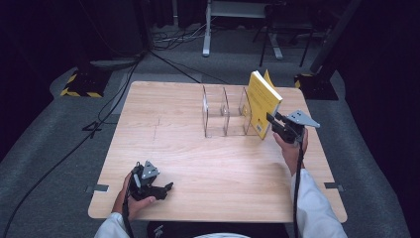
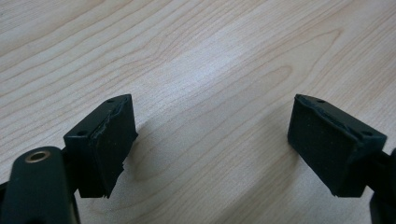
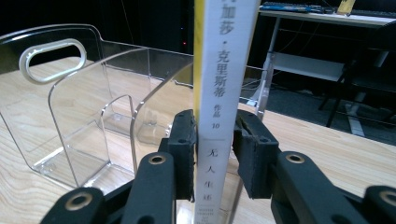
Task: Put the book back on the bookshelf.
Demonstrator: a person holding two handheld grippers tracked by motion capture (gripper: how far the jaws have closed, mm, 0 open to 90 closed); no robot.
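Overhead, the yellow book [image 1: 262, 101] stands tilted at the clear rack's [image 1: 225, 111] right end, near the table's [image 1: 198, 163] far right edge, the right gripper [image 1: 274, 120] at its spine. The left gripper [image 1: 166, 188] rests near the front edge. Close up, the left gripper's jaws gape over bare wood. The right gripper's jaws flank the spine [image 3: 219, 93]; the left pad touches, the right shows a gap, rack beside.

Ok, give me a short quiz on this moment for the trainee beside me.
1. True or false: the left gripper holds the yellow book.
2. Where is the book? A) flat beside the left gripper B) on edge at the right end of the clear rack, between the right gripper's jaws C) on the floor
3. What sits in the rack's two left slots?

Key: 1 false, its jaws stand open over bare table. 2 B. 3 nothing, they look empty.
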